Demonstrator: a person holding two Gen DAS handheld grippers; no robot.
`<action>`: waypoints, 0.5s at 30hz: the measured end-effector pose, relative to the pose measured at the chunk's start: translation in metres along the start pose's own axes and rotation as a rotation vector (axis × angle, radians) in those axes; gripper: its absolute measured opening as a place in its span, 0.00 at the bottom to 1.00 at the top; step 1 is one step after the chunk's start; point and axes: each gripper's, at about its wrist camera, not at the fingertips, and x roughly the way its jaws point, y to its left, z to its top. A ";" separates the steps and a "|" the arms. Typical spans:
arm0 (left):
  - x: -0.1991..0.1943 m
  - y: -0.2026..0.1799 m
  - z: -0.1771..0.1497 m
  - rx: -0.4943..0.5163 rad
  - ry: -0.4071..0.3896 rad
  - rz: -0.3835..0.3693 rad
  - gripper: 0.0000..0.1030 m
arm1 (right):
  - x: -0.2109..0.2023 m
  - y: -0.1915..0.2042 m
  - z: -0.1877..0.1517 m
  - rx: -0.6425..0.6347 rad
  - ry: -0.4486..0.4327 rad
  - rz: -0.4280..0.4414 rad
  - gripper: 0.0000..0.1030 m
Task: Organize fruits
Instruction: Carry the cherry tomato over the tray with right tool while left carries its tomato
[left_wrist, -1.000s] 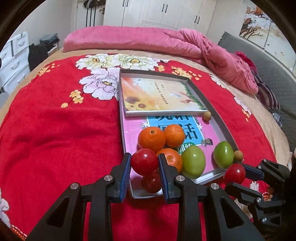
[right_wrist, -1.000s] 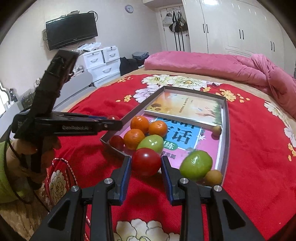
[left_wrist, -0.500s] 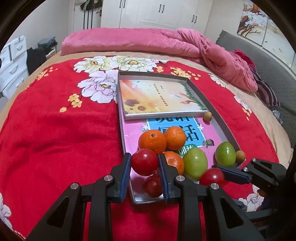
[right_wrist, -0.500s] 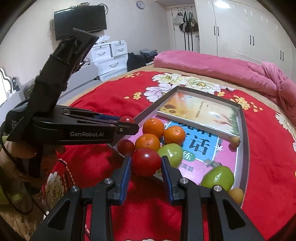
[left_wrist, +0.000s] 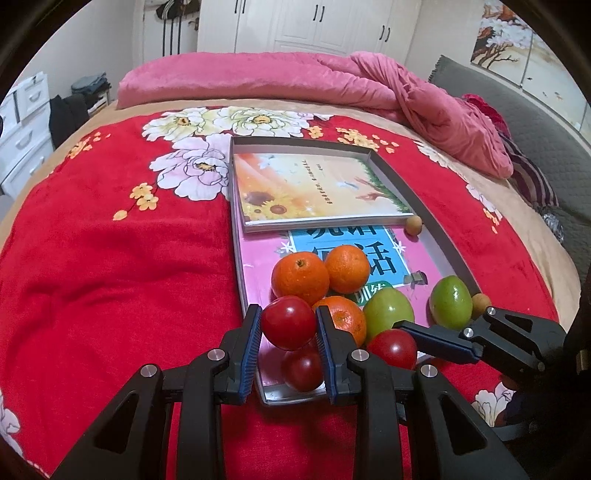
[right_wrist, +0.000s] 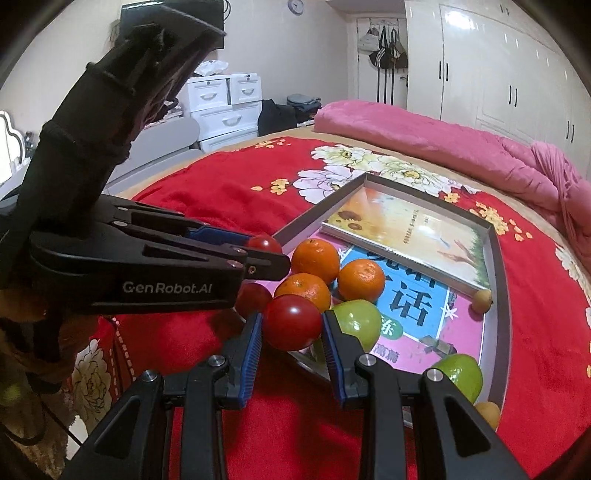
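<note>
Where wardrobes stand: red bedspread (floral).

Tray near end crowded: three oranges, two green fruits, red fruit packed together, no gap for tool among them. Left tool and right tool side by side at 6 o'clock, each gripping red fruit, right one entering from 4 o'clock. Books fill tray far half. Red bedspread at 9 o'clock open. Pink quilt heaped at 12 to 2 o'clock.
</note>
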 end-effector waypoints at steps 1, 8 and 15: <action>0.000 0.000 0.000 0.000 0.000 0.000 0.29 | 0.000 0.001 0.000 -0.003 0.000 -0.002 0.32; 0.001 -0.001 -0.001 -0.002 0.003 -0.005 0.29 | -0.001 0.001 -0.001 0.004 -0.001 0.000 0.32; 0.002 -0.001 -0.001 -0.003 0.004 -0.006 0.29 | -0.006 -0.003 -0.003 0.025 0.000 -0.001 0.37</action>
